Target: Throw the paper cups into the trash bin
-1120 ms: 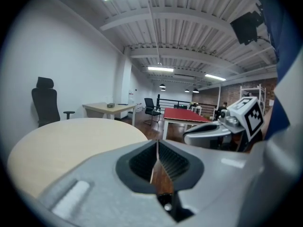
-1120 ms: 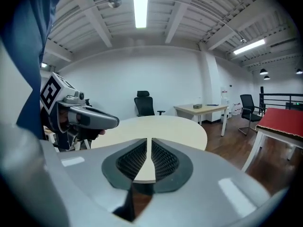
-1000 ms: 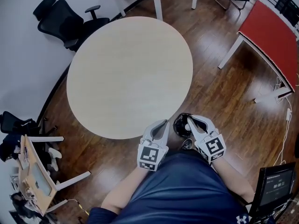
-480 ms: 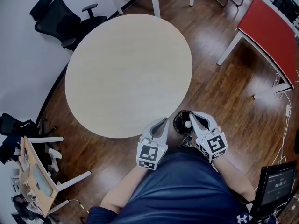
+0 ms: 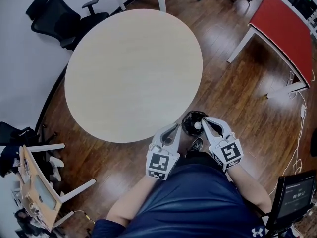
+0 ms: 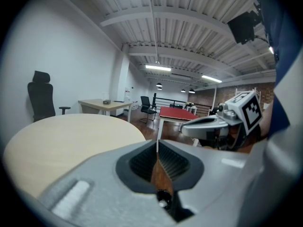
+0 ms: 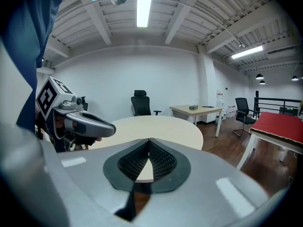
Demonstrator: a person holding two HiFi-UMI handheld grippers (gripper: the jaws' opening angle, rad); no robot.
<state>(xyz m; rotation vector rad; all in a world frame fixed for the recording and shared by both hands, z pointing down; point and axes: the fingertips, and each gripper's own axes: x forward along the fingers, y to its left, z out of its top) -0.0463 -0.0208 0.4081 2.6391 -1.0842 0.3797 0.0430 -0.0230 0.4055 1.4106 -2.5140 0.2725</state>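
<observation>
Head view, looking steeply down

- Round pale tabletop [image 5: 129, 68] is bare
- Trash bin [image 5: 189, 121], dark and round, stands on the wood floor [image 5: 237, 98] just off the tabletop's rim at about 5 o'clock
- One small white object lies inside the bin, seemingly a paper cup [image 5: 198, 125], too small to be certain

Pose

- Both forearms reach up from the 6 o'clock edge of the frame, one on either side of the blue-shirted torso [image 5: 193, 202]
- Left gripper [image 5: 175, 128] points toward 1 o'clock, tips at the tabletop's near rim, marker cube facing up
- Right gripper [image 5: 204, 120] points toward 11 o'clock, tips over the bin's rim on its 3 o'clock side, just beside the white object
- The two grippers converge on the bin and sit close together but apart

Jaws

- Left gripper view: jaws together, ribbed pads meeting at the tips, nothing between them
- Right gripper view: jaws fully closed, pads meeting at the tip, nothing held

Surroundings

- Black office chair [image 5: 54, 19] at 10 o'clock of the tabletop
- Red table [image 5: 285, 31] at 2 o'clock
</observation>
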